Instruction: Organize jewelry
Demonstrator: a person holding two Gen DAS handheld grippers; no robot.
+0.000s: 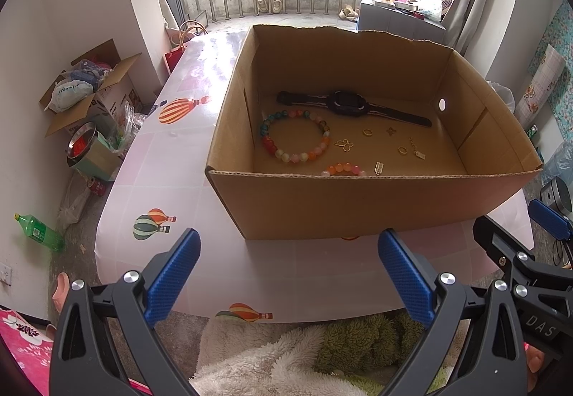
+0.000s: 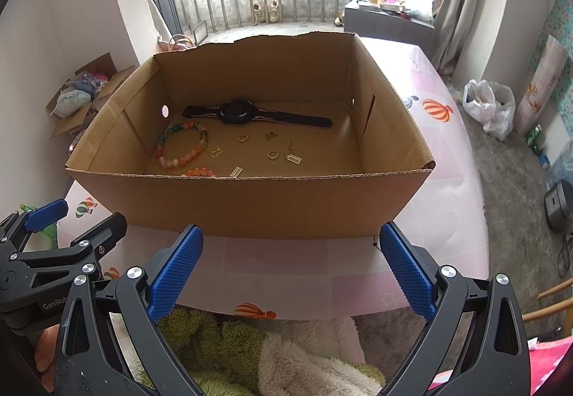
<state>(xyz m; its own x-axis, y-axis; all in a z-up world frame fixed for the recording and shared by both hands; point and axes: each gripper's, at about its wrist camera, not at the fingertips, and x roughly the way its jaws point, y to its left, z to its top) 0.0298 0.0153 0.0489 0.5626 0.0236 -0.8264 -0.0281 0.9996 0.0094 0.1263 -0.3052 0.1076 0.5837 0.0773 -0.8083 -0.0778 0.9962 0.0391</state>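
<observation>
one watch [image 1: 349, 104], two bead bracelets [image 1: 295, 136], two rings [image 1: 367, 132]

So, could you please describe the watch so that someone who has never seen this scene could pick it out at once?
Look inside the open cardboard box on the table with the balloon-patterned cloth. Along the floor of the box nearest its far wall lies the watch, stretched out flat just behind the large multicoloured bead bracelet. It is the only black, long, strap-shaped item; everything else is beads or small gold pieces.
</observation>
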